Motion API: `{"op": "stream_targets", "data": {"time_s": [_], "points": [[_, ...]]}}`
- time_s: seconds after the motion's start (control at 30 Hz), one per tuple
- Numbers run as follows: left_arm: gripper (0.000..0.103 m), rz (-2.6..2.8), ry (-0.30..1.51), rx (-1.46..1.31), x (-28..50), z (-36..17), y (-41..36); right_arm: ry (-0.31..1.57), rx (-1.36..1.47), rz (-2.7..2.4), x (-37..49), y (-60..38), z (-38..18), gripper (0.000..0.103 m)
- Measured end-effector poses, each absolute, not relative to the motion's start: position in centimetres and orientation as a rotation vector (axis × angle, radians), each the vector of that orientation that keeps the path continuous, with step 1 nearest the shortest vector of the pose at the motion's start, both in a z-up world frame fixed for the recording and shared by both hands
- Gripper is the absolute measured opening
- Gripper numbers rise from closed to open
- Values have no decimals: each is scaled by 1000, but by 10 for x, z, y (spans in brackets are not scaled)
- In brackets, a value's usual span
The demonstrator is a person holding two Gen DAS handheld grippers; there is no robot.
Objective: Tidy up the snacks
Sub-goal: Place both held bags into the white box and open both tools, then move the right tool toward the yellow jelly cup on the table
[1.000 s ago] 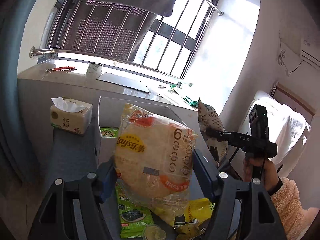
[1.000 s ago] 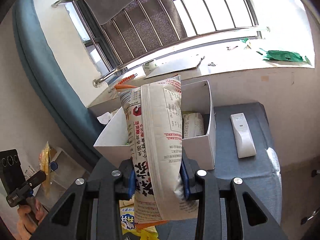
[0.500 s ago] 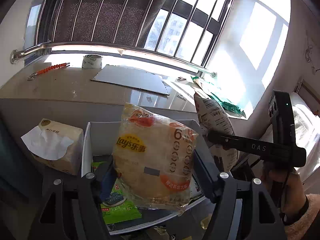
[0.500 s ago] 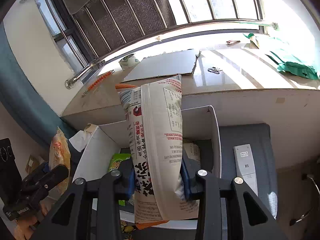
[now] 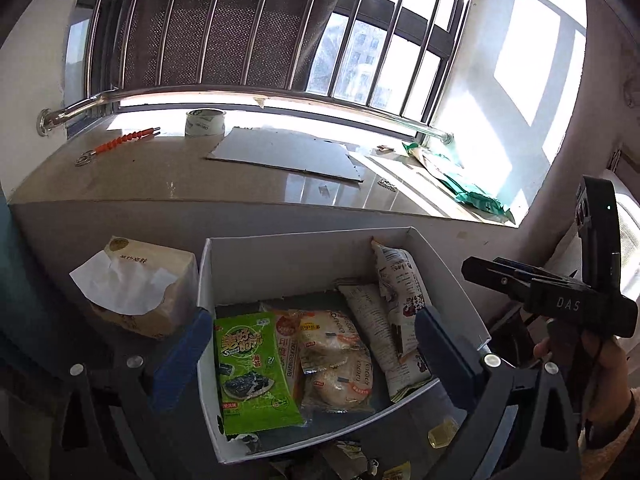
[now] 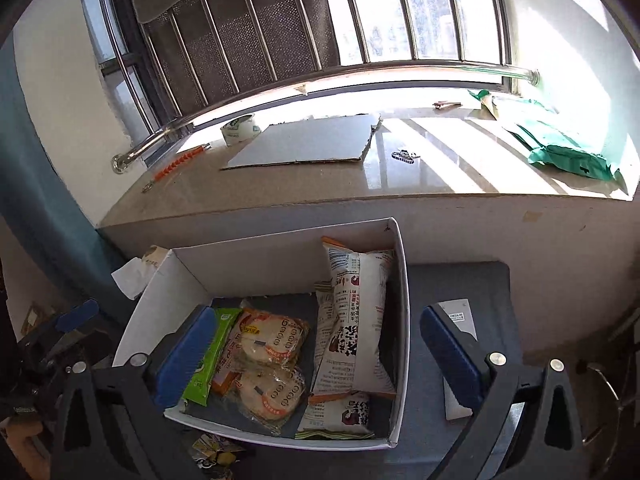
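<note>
A white cardboard box (image 5: pixel 304 264) stands below the window sill with snack packs in it. My left gripper (image 5: pixel 314 354) hovers over it, its jaws opening wide, the pads touching nothing. Beneath it lie a yellow chips pack (image 5: pixel 336 364) and a green seaweed pack (image 5: pixel 252 368). My right gripper (image 6: pixel 316 352) also hangs over the box (image 6: pixel 280 264), its jaws opening, with nothing gripped. A white printed snack bag (image 6: pixel 356 320) leans against the box's right wall, beside the chips packs (image 6: pixel 268 344).
A tissue box (image 5: pixel 140 292) stands left of the box. A white remote (image 6: pixel 456 320) lies on the grey surface to its right. Loose small wrappers (image 5: pixel 440 432) lie in front. The stone sill (image 6: pixel 400 184) holds cardboard, a tape roll and a green bag.
Both grippers let go: the chips pack left my left jaws and the white bag left my right jaws, and both now lie in the box. Both jaws spread wide.
</note>
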State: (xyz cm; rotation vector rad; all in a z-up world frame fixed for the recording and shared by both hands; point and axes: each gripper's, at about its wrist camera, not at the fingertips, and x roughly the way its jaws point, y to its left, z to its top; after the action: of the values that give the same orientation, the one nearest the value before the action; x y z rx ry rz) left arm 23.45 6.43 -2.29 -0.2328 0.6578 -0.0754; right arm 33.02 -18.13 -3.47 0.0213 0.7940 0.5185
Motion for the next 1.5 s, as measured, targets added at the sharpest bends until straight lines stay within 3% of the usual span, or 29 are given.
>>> {"op": "stream_targets", "data": {"time_s": [0.33,0.87,1.23,1.5], "points": [[103,-169,536,-193,134,-10,43,607,9,647,224,-209,-9,103],[103,-135,574,-261,9,-62,17,581,-19,592,75,-254,-83,103],[103,-190,591,-285,-2,-70,8,654,-162,544,89,-253,-119,103],[103,-223,611,-321,2,-77,9,736,-232,593,152,-241,-137,103]]}}
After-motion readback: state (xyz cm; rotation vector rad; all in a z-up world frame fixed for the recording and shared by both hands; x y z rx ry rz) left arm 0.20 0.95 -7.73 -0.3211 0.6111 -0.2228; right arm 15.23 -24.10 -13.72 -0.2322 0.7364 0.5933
